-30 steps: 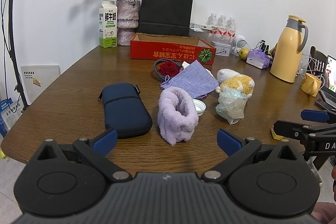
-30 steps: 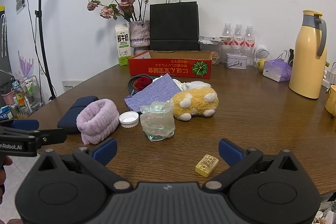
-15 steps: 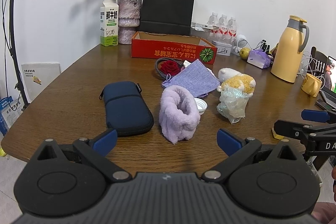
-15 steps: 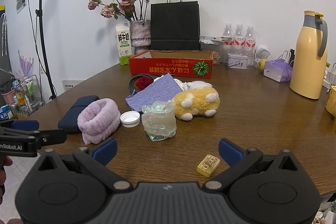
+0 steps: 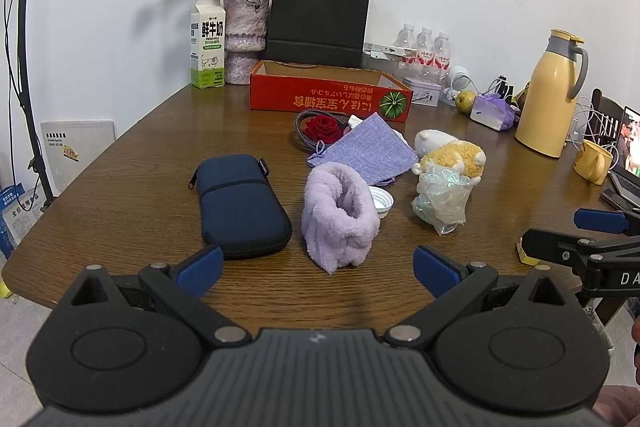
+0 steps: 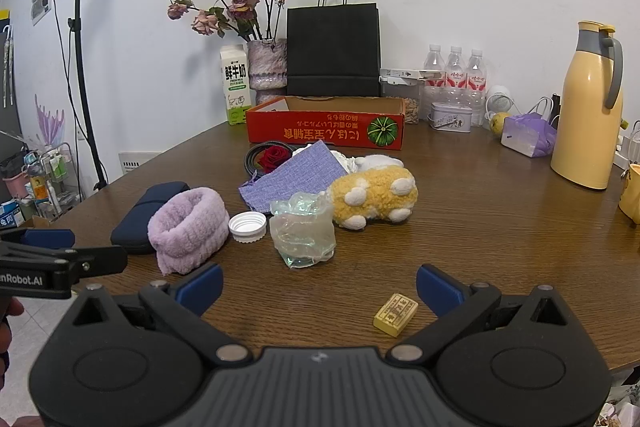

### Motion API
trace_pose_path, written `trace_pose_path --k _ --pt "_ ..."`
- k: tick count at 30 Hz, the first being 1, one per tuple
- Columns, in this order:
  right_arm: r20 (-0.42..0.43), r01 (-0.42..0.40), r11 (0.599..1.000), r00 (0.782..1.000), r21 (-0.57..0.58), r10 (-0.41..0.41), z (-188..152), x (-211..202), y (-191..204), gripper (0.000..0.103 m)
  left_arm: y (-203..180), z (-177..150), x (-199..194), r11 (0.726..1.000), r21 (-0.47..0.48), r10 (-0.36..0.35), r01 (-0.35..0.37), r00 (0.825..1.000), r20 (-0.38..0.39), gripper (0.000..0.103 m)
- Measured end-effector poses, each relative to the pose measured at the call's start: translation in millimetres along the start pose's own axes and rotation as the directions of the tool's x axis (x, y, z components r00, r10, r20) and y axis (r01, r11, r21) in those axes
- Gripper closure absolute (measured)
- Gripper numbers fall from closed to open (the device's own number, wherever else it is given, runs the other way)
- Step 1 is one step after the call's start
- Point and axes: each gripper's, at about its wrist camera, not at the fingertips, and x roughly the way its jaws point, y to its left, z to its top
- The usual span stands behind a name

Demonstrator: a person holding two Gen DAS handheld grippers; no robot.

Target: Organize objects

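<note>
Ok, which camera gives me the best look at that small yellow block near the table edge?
The right wrist view: the yellow block lies whole and unobstructed on the table. In the left wrist view only a sliver shows behind the right tongs.

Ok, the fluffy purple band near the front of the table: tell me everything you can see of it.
The fluffy purple band is a pale lilac loop of plush, towel-like fabric, standing on its edge on the wooden table with the opening up and one end drooping at the front. It sits between the navy zip case and the white bottle cap. Neither gripper touches it.
</note>
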Motion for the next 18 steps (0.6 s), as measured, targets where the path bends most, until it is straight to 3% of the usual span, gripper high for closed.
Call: trace_pose_path --k 18 --pt "0.018 0.017 1.000 1.000 -0.015 -0.017 -0.4 -6.0 -1.1 0.000 1.4 -0.7 1.0 1.000 -0.001 0.003 -0.003 1.000 -0.007 0.000"
